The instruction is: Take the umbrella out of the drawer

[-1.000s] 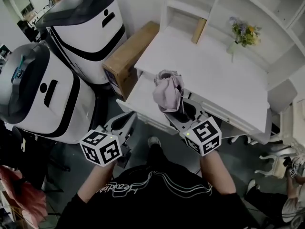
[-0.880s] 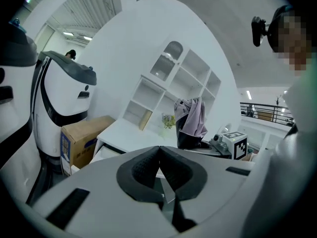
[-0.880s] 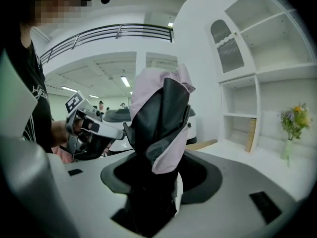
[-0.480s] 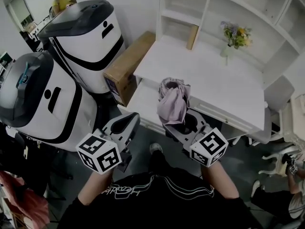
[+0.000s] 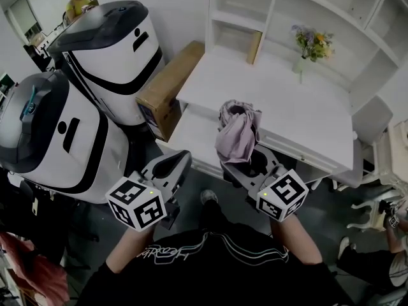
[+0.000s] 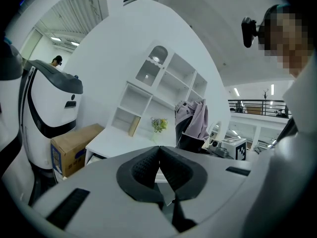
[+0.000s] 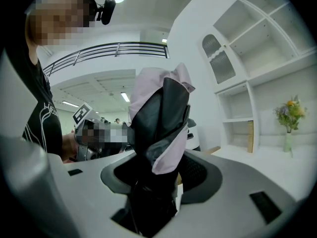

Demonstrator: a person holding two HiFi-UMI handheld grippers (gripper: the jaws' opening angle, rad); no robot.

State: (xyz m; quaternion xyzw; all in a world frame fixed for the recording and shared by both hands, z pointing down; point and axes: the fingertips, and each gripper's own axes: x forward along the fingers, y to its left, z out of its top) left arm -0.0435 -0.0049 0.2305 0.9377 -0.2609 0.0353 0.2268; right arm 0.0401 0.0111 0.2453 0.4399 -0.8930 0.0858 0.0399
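Note:
A folded pink-and-black umbrella stands upright in my right gripper, which is shut on its lower end. It hangs above the front of the open white drawer, clear of it. In the right gripper view the umbrella fills the space between the jaws of that gripper. My left gripper hovers to the left at about the same height, below the drawer's front in the picture. Its pads meet with nothing between them. From the left gripper view the umbrella shows to the right.
The drawer belongs to a white desk with shelves, a vase of flowers and a tan book. A cardboard box leans at the desk's left. Two large white-and-black machines stand on the left.
The right gripper has lifted the umbrella a little higher above the drawer. The left gripper has risen alongside it. Both have hardly moved since the middle frame.

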